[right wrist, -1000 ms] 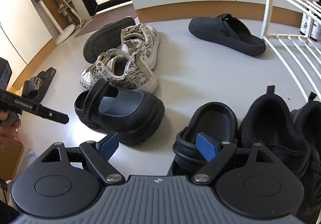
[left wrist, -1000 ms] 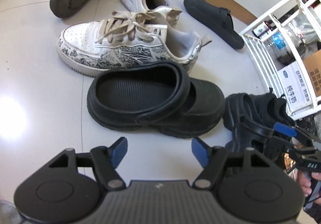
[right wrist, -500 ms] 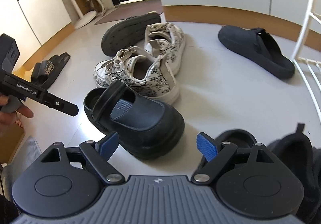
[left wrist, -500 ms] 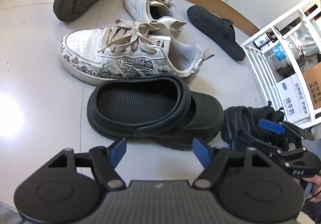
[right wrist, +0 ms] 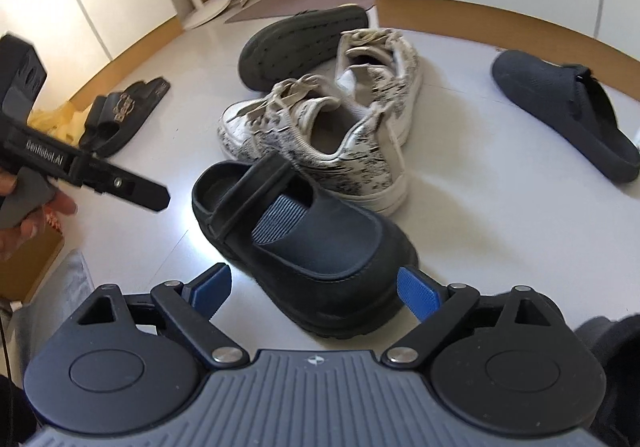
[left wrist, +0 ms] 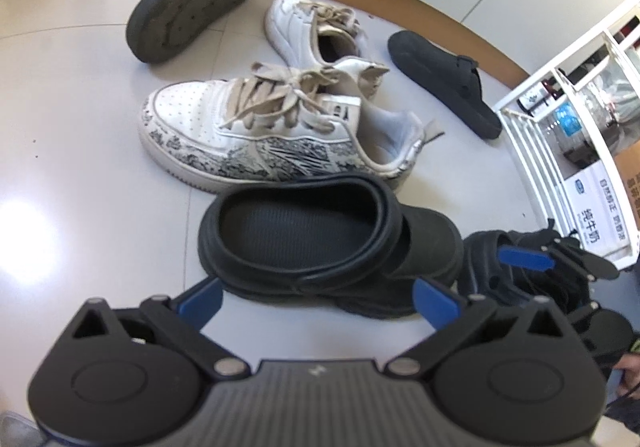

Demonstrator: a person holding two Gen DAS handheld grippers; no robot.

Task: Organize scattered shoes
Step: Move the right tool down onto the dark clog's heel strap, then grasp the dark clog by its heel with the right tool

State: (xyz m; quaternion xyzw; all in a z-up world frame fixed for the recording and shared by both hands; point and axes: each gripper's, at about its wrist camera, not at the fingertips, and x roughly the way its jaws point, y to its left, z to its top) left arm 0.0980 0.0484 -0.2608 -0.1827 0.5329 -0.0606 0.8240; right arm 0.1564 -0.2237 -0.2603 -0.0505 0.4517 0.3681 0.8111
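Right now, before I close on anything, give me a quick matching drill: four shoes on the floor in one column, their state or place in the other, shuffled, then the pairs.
Shoes:
1. black clog
2. printed white sneaker
3. dark slipper by the wall
4. dark mule

States:
A. flipped, sole showing
B. alone, nearest the white rack
C. upright, laces loose, touching its twin
D. nearest, in front of both open grippers

Pairs: 1-D, 2-C, 3-A, 4-B
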